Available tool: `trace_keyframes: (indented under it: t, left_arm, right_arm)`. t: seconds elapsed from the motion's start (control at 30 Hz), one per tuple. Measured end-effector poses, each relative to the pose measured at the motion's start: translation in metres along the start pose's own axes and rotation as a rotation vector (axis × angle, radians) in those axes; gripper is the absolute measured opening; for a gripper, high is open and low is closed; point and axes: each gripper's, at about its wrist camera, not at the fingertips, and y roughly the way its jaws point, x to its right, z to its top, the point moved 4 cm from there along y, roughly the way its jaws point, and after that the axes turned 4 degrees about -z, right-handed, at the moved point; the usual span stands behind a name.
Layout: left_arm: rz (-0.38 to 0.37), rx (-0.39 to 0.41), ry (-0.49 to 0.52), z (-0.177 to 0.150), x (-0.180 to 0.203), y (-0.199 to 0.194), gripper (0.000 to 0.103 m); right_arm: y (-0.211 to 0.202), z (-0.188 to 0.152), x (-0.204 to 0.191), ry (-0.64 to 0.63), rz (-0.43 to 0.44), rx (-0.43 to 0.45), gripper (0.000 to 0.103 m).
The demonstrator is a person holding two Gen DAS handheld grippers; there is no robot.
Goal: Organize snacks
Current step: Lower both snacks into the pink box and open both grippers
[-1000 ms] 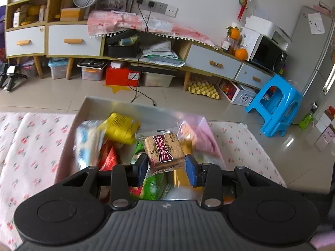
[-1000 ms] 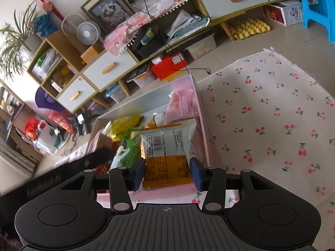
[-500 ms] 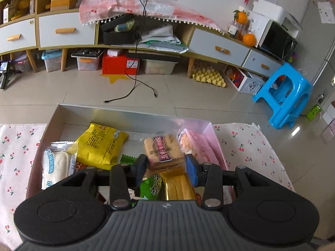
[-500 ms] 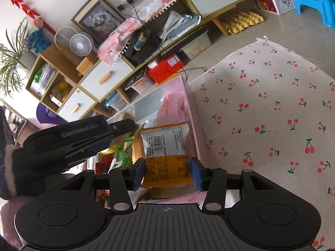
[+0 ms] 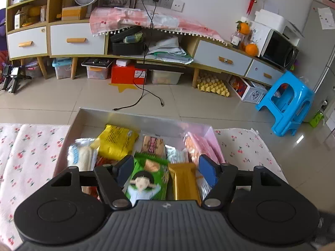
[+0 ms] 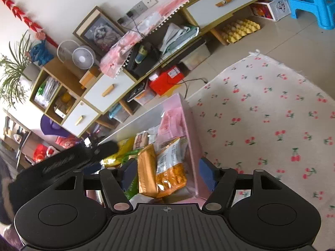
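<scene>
Both claws hang over the box [image 5: 144, 118] of snacks at the counter's far edge, jaws opening and gripping nothing. The left claw [image 5: 165, 170] is above the green packet [image 5: 149, 173], the right claw [image 6: 165, 174] above the orange packet [image 6: 171, 173]. Best to lift clear before reaching again, so no finger snags a wrapper.

Two close wrist views angled down, sharing the snack box [image 5: 134, 117] [image 6: 189, 129].
</scene>
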Motion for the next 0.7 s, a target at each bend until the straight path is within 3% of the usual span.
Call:
trace_keyframes:
  t: [0.37,0.7]
  left_arm:
    - [0.045,-0.044,-0.015,-0.039,-0.004,-0.040,0.084]
    - [0.101,-0.086,0.003,-0.072,-0.005,-0.082,0.102]
  right_arm:
    - [-0.037,-0.013,0.008,-0.092,-0.069,-0.012,0.069]
    - [-0.075,-0.052,-0.026,-0.316,-0.105,-0.084,0.083]
